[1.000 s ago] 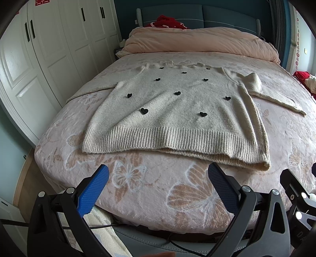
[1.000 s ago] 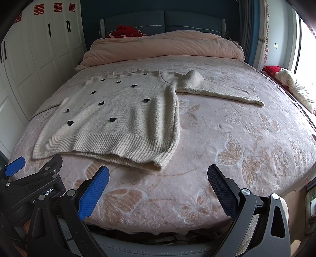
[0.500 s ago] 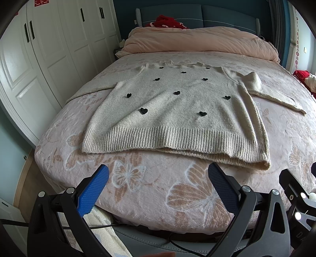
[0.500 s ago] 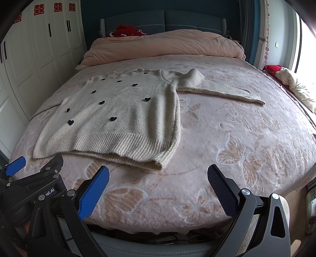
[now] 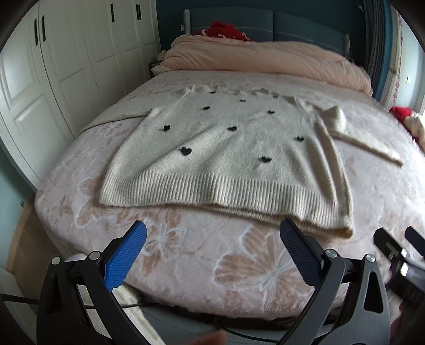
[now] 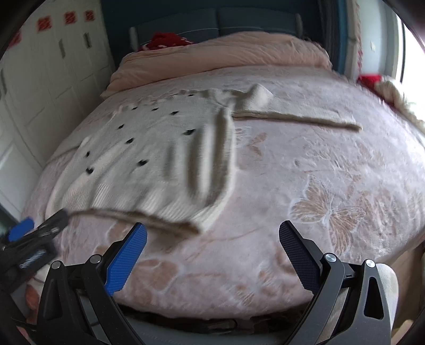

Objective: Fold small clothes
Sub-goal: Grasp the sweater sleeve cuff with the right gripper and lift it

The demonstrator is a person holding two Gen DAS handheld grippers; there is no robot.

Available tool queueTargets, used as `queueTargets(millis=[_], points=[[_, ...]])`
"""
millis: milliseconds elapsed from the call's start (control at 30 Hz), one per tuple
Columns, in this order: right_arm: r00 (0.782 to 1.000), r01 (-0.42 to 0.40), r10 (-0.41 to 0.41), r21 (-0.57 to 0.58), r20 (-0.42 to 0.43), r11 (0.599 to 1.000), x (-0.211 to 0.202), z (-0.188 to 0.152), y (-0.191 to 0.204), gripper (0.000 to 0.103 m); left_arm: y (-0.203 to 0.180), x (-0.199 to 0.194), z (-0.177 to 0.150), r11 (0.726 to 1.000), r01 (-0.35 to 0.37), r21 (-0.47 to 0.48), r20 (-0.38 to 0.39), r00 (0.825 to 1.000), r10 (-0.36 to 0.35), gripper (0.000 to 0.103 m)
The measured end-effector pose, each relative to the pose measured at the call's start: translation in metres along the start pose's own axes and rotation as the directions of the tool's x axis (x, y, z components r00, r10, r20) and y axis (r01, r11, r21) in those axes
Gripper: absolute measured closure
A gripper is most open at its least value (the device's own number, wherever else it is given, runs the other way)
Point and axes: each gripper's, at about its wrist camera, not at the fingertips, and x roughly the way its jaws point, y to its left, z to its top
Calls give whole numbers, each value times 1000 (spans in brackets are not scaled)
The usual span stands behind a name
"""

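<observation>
Red paper cut-outs (image 6: pixel 67 19) mark the white wardrobe doors (image 5: pixel 66 69); their characters are too blurred to read. The bed (image 5: pixel 186 254) carries a pink butterfly-print blanket. A cream sweater (image 5: pixel 225 159) with black hearts lies flat on it, hem nearest. Left tool (image 5: pixel 212 234) and right tool (image 6: pixel 212 234) stand spread apart, empty, short of the hem.
</observation>
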Motion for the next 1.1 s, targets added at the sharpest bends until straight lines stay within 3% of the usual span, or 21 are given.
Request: queueTargets(millis=[133,233,333,400,567,667,733,800,833,867,900,933,1033,1100], points=[[998,-64,63,215,13,975,21,35,-83,5,8,9,12,989,124,-82,-12,992,-125,5],[993,-112,92,387,69,915,47,73,-162,5,11,15,21,978,142,-155,14,990,-141,5],[990,-128,85,446,117,886,74,108,-215,5,13,26,30,967,146,-211,28,989,-143,5],[987,-142,93,467,128,873,96,125,-237,5,10,37,36,964,134,-230,18,991,-133,5],[978,-194,109,600,176,776,160,151,-296,5,0,59,46,973,88,-213,-3,996,-91,5],[982,-182,100,644,161,743,192,161,-313,14,-3,73,53,978,65,-199,-32,997,-73,5],[978,-184,73,648,195,739,202,169,-319,16,-4,80,57,979,56,-194,-41,997,-65,5],[976,-185,63,636,210,749,208,178,-320,27,-2,87,61,980,45,-194,-46,997,-55,5],[975,-191,68,636,213,748,214,183,-321,42,-1,91,62,980,42,-195,-49,997,-52,5],[973,-204,81,642,216,739,218,184,-323,69,-1,92,62,980,39,-194,-51,997,-50,5],[970,-224,98,652,224,724,221,185,-326,87,1,95,63,980,38,-194,-53,997,-49,5],[966,-239,101,674,238,699,221,186,-330,94,2,97,63,980,37,-194,-53,997,-48,5],[934,-296,57,677,351,674,194,193,-326,94,7,99,64,981,37,-189,-41,998,-45,5],[891,-363,81,590,448,721,163,217,-299,94,11,101,64,983,36,-177,-36,998,-43,5]])
